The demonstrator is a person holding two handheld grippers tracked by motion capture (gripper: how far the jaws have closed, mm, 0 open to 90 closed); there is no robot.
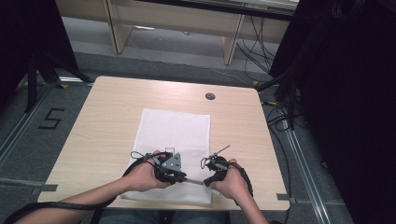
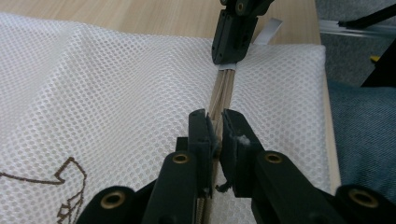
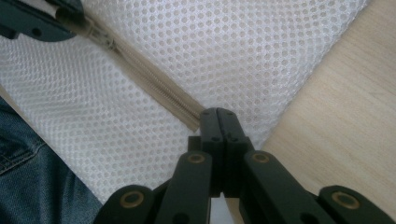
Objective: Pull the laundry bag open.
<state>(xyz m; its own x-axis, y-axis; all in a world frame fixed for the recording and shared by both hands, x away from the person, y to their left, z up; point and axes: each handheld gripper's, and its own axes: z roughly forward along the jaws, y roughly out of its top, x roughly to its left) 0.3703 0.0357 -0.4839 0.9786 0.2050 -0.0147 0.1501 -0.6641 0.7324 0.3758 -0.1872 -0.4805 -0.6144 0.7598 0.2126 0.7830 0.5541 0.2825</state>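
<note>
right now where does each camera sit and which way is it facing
High view: above the person's side, looking forward and down on the table; shows forearms, left gripper, right gripper.
Left gripper view: rides the left gripper, looks along its jaws at the beige zipper.
Right gripper view: rides the right gripper, looks down on the white mesh bag.
Both gripper views share the zipper and bag.

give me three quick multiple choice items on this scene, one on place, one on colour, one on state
1. Where does the zipper run?
A. along the mesh bag's near edge
B. across its far edge
C. off the table

2. What colour is the mesh bag?
A. blue
B. white
C. red

3. How do the right gripper's jaws stand?
A. wide open
B. shut on the zipper's end
C. resting on bare wood

Key: 1 A, it lies between both grippers by the person. 2 B, white netting. 3 B, jaws meet on the tape.
</note>
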